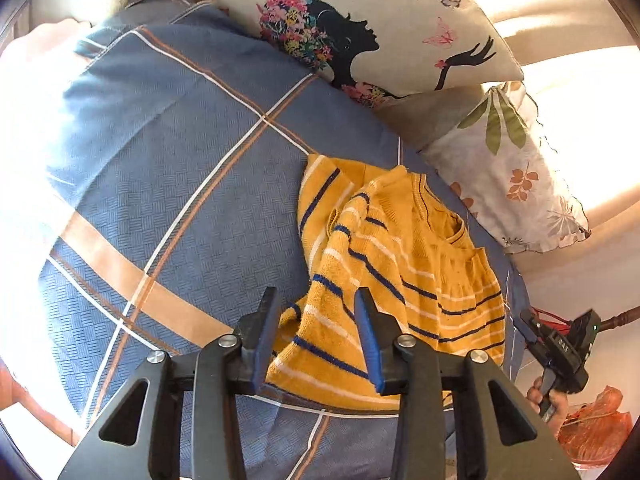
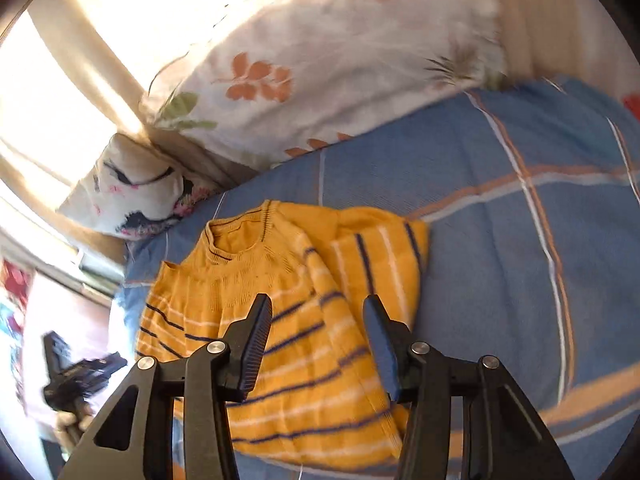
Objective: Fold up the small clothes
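Left wrist view: sweater [image 1: 384, 276] on bed [image 1: 168, 168], both grippers above it, released.

Left gripper [image 1: 316, 312] and right gripper [image 2: 316, 320]: jaws apart, nothing held. Sweater lies partly folded near pillows [image 1: 516, 176], sleeve bunched. Risk: bunched sleeve springs back, or next grasp catches both layers and drags the fold askew.
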`<state>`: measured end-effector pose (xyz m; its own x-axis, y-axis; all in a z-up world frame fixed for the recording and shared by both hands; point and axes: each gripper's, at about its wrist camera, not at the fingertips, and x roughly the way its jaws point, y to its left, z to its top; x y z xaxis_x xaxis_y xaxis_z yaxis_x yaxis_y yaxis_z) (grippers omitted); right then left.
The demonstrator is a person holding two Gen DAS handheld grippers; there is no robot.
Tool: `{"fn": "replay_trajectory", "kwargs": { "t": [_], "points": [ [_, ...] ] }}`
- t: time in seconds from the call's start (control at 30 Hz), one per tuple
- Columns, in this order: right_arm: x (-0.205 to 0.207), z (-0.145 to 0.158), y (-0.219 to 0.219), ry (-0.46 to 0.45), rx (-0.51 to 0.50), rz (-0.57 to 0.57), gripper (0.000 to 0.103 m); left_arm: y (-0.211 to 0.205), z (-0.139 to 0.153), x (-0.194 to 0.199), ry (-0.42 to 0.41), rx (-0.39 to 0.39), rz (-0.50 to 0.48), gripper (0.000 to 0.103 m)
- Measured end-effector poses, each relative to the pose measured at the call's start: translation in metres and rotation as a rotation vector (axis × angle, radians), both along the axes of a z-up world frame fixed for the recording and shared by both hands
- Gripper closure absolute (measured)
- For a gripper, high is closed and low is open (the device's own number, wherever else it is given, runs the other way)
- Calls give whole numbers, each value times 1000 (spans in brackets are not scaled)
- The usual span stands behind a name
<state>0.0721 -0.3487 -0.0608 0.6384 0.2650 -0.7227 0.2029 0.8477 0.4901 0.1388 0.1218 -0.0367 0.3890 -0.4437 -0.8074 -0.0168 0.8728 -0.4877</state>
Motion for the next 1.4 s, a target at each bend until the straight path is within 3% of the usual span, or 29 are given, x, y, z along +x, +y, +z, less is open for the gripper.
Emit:
{"fn": "replay_trajectory", "kwargs": {
  "t": [0.1, 0.17, 0.2, 0.23, 0.37, 0.47, 0.53, 0.7, 0.8, 0.97, 1.1, 1.17, 1.2, 1.23, 1.4],
  "points": [
    [45, -14, 27, 62, -180, 56, 42, 1, 2, -5, -17, 15, -11, 63],
    [68, -32, 39, 122, -259, 83, 42, 1, 4, -12, -23, 35, -5, 63],
    [79, -42, 42, 159, -249, 106, 69, 3, 4, -17, -27, 43, 0, 63],
    [82, -50, 38, 178, -222, 122, 87, 4, 5, -21, -33, 53, 5, 63],
    [83, -61, 4, 190, -124, 7, 89, 12, 6, -32, -51, 87, 29, 63],
    [81, -67, -16, 200, -76, -39, 86, 21, -1, -34, -23, 88, 59, 62],
    [76, -57, -18, 191, -65, -53, 77, 25, -8, -34, -6, 75, 76, 62],
    [50, 3, 20, 91, -263, -89, 52, 26, -28, -27, 17, 33, 67, 57],
    [52, 28, 69, 28, -261, 35, 46, 21, -40, -16, 30, 3, 42, 57],
    [71, 36, 162, 0, -207, 265, 41, 7, -52, 0, 61, -19, -30, 53],
    [104, 13, 225, 100, -95, 410, 40, -2, -66, 2, 102, -82, -85, 53],
    [121, -2, 255, 168, -93, 452, 40, -5, -76, 0, 134, -137, -109, 67],
    [129, -9, 269, 203, -100, 475, 40, -7, -80, -2, 145, -164, -123, 80],
    [136, -15, 281, 228, -109, 491, 40, -9, -84, -4, 159, -187, -137, 86],
    [144, -29, 325, 301, -295, 487, 24, -11, -89, -12, 172, -279, -171, 87]
  ]
}}
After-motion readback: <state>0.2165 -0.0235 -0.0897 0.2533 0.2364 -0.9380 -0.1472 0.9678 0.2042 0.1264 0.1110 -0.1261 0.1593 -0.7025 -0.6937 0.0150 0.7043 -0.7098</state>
